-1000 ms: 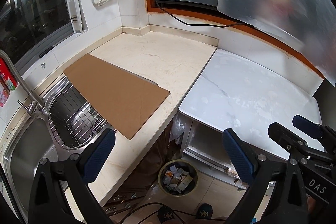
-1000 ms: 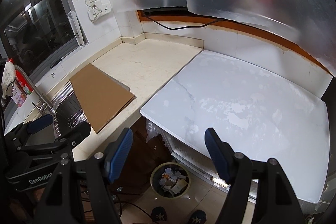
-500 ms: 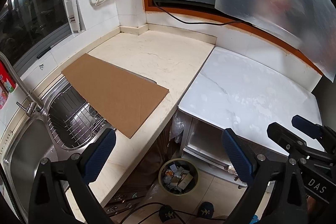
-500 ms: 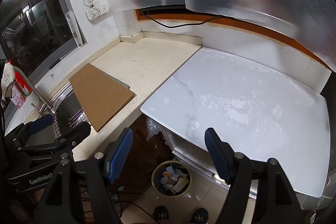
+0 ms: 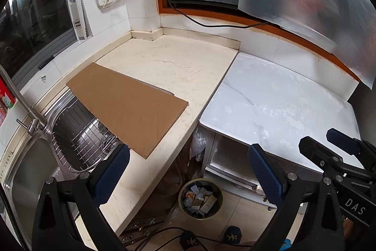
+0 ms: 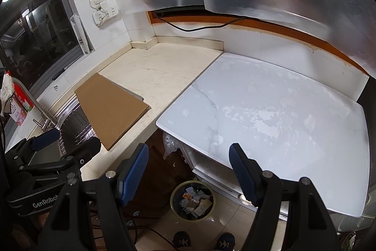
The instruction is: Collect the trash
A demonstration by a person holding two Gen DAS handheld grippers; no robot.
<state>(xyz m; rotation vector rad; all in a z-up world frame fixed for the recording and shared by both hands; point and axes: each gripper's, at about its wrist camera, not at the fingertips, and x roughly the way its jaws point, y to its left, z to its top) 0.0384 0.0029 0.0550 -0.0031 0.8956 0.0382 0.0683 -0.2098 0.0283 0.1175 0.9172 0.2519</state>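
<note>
Below both hand-held grippers, trash bin [image 5: 200, 198] on the floor, filled with paper scraps, left hand-held gripper [image 5: 188, 177] and right hand-held gripper [image 6: 189, 172] both released and empty, cardboard sheet [image 5: 128, 107] ahead-left on the bench [image 5: 188, 62]

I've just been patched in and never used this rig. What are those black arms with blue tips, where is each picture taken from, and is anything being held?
They are two hand-held grippers carried by a person, each with a camera looking along its fingers. One picture is from the left gripper, the other from the right gripper. Both are open and hold nothing. A cardboard sheet lies on the beige counter, partly over the sink. The white counter looks bare. A trash bin with scraps stands on the floor below.
</note>
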